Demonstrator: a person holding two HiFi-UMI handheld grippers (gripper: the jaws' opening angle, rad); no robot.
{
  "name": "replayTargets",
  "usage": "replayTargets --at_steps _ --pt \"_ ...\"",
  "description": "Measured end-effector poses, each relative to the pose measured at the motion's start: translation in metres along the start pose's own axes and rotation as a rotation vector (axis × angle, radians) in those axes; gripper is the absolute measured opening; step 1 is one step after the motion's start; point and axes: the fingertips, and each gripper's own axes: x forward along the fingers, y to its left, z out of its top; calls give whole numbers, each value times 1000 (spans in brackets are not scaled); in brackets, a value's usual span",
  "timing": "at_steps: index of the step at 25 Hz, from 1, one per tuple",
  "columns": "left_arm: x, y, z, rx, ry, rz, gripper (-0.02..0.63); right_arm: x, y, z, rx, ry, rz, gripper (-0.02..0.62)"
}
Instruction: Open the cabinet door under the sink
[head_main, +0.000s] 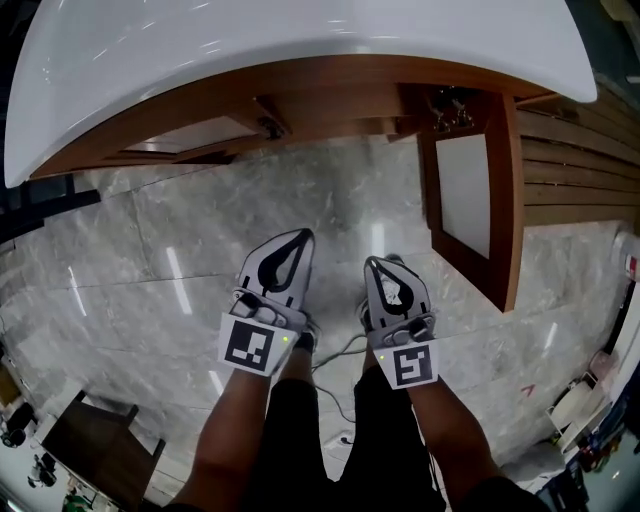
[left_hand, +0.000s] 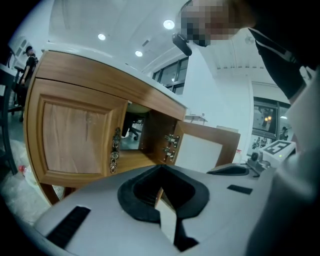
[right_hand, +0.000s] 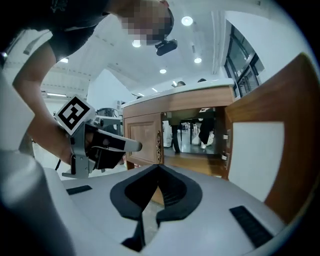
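Cabinet door (head_main: 466, 190) stands open; left hand-held gripper (head_main: 298, 238), right hand-held gripper (head_main: 384, 262) both closed, empty, apart from it.

Left tool (head_main: 303, 234), right tool (head_main: 373, 261): pale grey shells with black teardrop-shaped inner pads. Each carries a white marker cube (head_main: 247, 345) printed with black squares and a small green light (head_main: 287, 340). A thin pale cable (head_main: 340, 347) runs between them. Dark trousers (head_main: 300, 450).

Showroom-like hall, marble floor (head_main: 200, 250), sink cabinet (left_hand: 75, 135)
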Motion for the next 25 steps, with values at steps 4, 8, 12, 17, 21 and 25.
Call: replayTargets --at_steps 4,8,12,17,21,25 --pt "-7 27 8 -26 -17 49 21 43 12 14 -13 -16 72 25" --pt "-15 52 13 -38 -32 89 21 79 21 27 -17 -41 128 25" --pt "-25 74 14 -50 -44 134 21 113 26 42 -34 -75 183 121" --pt "-34 91 5 -61 -39 164 21 150 29 57 -68 -118 212 162" --pt "-38 98 4 -75 -49 184 21 181 32 64 -61 -132 241 226" --pt "-42 102 1 -78 -41 188 21 202 31 65 -35 -127 263 284"
